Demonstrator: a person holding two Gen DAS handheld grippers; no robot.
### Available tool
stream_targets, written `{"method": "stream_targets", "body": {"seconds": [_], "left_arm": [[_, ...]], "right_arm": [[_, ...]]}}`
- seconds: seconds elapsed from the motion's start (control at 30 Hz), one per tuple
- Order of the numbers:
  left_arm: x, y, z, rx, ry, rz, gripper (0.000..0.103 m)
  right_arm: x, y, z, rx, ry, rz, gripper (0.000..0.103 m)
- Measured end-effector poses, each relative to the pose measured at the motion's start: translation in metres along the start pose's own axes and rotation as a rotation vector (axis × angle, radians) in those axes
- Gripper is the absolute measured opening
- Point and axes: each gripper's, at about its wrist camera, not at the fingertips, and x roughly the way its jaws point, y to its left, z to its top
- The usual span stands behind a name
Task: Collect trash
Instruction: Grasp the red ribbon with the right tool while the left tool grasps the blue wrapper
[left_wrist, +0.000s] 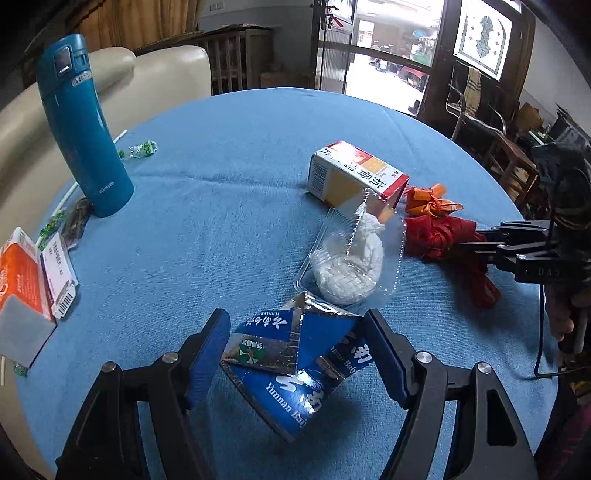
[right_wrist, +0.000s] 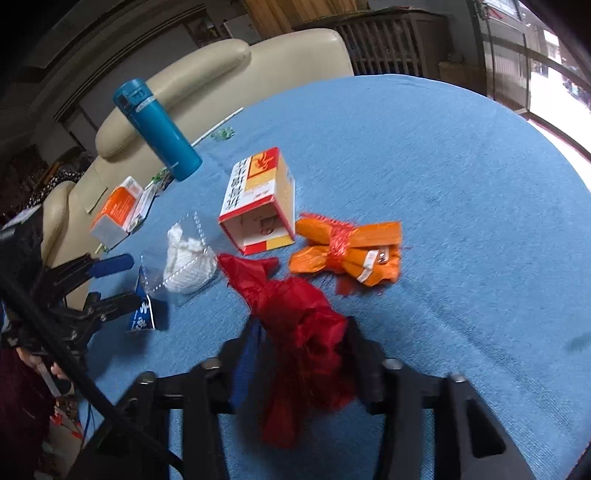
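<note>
While right gripper (right_wrist: 301, 354) pinches red bag (right_wrist: 295, 325), far table (right_wrist: 461, 155) bare.

Cream sofa (left_wrist: 162, 77) behind blue-clothed table (left_wrist: 240, 147); daylit glass door (left_wrist: 388, 48).

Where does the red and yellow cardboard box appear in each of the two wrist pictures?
Left wrist view: the red and yellow box lies right of centre, above the clear plastic container.
Right wrist view: the box lies left of centre, its open end facing the camera.
Shared landmark: the teal bottle stands near the table's left edge in both views.
</note>
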Motion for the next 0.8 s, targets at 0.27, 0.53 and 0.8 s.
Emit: {"method": "stream_targets", "body": {"seconds": [0.27, 0.53, 0.8], "left_arm": [[-0.001, -0.012, -0.012, 0.05, -0.023, -0.002, 0.051], [-0.019, -0.046, -0.04, 0.028, -0.035, -0.104, 0.041], [-0.036, -0.106, -0.058, 0.066, -0.049, -0.121, 0.06]], "right_arm": [[-0.022, -0.017, -0.019, 0.111, -0.038, 0.043, 0.037], [-0.051, -0.019, -0.043, 0.142, -0.071, 0.055, 0.037], [-0.086, -0.035, -0.076, 0.17, -0.111, 0.03, 0.037]]}}
